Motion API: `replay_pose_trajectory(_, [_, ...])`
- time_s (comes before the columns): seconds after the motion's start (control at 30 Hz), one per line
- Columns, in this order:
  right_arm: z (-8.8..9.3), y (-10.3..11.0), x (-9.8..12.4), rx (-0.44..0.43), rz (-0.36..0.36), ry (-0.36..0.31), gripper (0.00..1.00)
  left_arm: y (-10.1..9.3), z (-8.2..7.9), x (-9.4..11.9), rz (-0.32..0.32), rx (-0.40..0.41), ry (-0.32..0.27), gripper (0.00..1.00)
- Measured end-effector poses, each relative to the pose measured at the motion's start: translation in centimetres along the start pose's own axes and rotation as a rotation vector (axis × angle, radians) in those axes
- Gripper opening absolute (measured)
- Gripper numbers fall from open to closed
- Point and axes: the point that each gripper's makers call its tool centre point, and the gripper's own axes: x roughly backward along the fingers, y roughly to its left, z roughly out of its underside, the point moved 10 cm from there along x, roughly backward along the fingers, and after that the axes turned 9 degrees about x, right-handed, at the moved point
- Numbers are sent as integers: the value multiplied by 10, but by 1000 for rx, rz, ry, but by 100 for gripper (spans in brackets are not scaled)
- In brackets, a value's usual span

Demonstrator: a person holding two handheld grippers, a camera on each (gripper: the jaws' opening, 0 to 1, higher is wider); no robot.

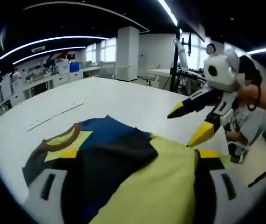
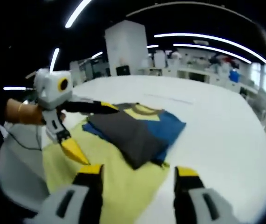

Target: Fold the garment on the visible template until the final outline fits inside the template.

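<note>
The garment (image 1: 123, 172) lies on the white table (image 1: 123, 98), a shirt with blue, dark grey and pale yellow panels and a brown collar (image 1: 63, 139). A dark grey part (image 2: 133, 133) lies folded over the blue. My left gripper (image 1: 137, 156) is open, with its jaws wide apart over the yellow cloth. In the right gripper view it comes in as the left gripper (image 2: 92, 130), hovering at the garment's edge. My right gripper (image 2: 138, 170) is open above the yellow panel (image 2: 123, 186). It enters the left gripper view as the right gripper (image 1: 181, 129), held by a hand.
Thin faint line marks (image 1: 53, 116) run across the table beyond the collar. Bare table surface (image 2: 216, 126) spreads past the garment. Desks, a white pillar (image 1: 127, 51) and equipment stand far behind. A person's arm (image 2: 23, 112) holds the left gripper.
</note>
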Motion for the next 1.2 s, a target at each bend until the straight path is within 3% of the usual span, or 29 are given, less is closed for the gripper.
replay_pose_trajectory(0.23, [-8,-13,-13,27,7,-8,51,6,5,19,-27,49,-20,99])
replay_pose_trajectory(0.53, [-12,-32,-41,18,15,-18,35,4,-1,49,-43,56,-50,99])
replay_pose_trajectory(1.2, [1,-41,-74,16,17,69,14,8,17,101,-79,102,-58,95])
